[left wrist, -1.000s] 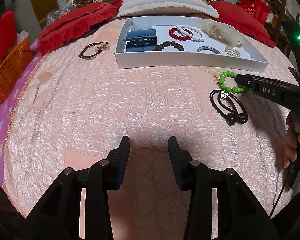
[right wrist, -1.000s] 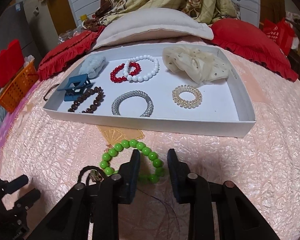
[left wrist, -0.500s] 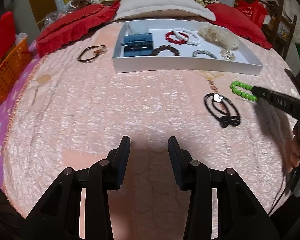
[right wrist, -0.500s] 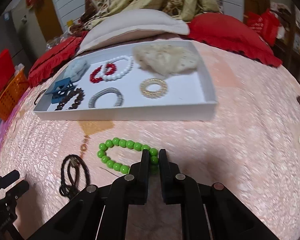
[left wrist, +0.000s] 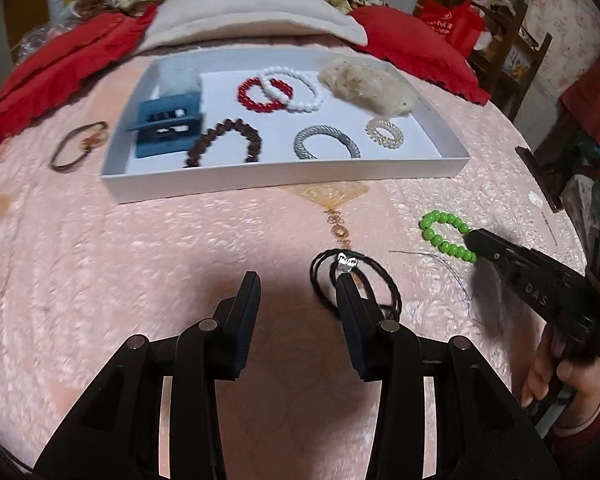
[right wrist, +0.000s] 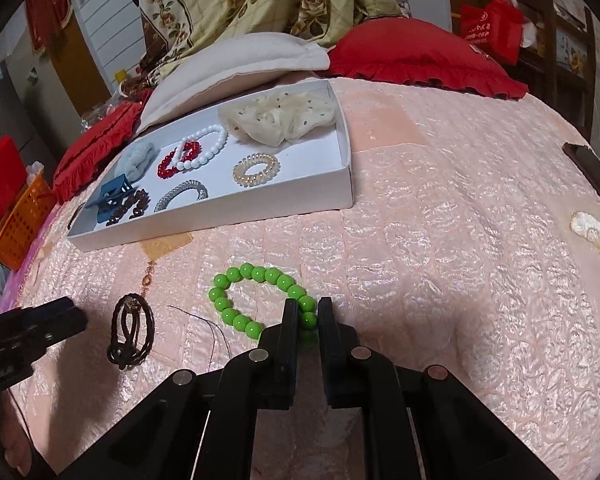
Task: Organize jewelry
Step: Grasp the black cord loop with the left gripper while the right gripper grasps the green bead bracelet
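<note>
**Right gripper clamped on the green beads, left gripper wide apart**

On my right wrist view, the right gripper (right wrist: 305, 312) has its fingers pinched onto the near side of the green bead bracelet (right wrist: 260, 296), which lies on the pink bedspread (right wrist: 440, 260) at lower centre of the frame. The white tray (right wrist: 346, 188) sits at upper left of that view, apart from the bracelet, holding a red bracelet (right wrist: 176, 162), a white bead bracelet (right wrist: 206, 146), a cream scrunchie (right wrist: 280, 118) and a coiled hair tie (right wrist: 256, 169).

On my left wrist view, the left gripper (left wrist: 298, 292) is spread apart and holds nothing. Its right fingertip overlaps the black cord loops (left wrist: 380, 280) at centre frame; I cannot tell whether it touches them. Another brown loop (left wrist: 78, 146) lies at left, outside the tray.
</note>
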`<state>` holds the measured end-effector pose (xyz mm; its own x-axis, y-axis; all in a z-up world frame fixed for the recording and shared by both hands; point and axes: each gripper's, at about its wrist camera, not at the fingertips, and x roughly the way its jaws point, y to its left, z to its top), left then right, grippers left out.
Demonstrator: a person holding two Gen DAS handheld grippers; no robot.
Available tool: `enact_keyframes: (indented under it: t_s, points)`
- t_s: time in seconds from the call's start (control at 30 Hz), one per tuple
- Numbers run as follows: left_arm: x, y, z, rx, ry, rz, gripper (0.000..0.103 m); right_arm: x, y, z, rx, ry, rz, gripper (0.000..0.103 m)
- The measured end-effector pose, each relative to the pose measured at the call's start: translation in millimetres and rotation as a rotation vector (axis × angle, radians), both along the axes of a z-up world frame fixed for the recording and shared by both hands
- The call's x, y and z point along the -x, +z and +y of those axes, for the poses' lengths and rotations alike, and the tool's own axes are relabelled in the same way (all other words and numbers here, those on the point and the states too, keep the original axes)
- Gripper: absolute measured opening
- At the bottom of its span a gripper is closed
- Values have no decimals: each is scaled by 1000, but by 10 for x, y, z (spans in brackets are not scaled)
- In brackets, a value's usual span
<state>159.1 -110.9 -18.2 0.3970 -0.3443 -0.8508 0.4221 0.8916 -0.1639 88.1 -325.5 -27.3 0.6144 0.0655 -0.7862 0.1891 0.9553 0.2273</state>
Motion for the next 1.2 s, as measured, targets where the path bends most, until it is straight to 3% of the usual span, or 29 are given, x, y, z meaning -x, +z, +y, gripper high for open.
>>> enact_keyframes:
  t_s: [0.33,0.43,0.6,0.67,0.7,0.87,1.2]
  points:
    - [-66,-148,-114,75,-47,75,39,26,-14,-35,-37,-10,-23,9]
    - [-1,-146,-164,70,-58,58,45,35,-16,-39,-41,-12,-27,9]
    - [146,-154,-256,49,-78,18,44,48,-23,-26,-37,-16,-40,9]
    - [193,-160,-285,24,-75,-5,30,49,-26,-20,-31,-16,-43,9]
    - [198,-167,-287,21,-75,-1,14,45,-27,-16,-29,-16,-43,9]
    - [212,-162,-193,64,-53,33,7,46,-31,-13,-33,-18,-45,9]
    - [403,142,53,91,-27,-31,5,120,-13,-99,-106,-39,-81,9]
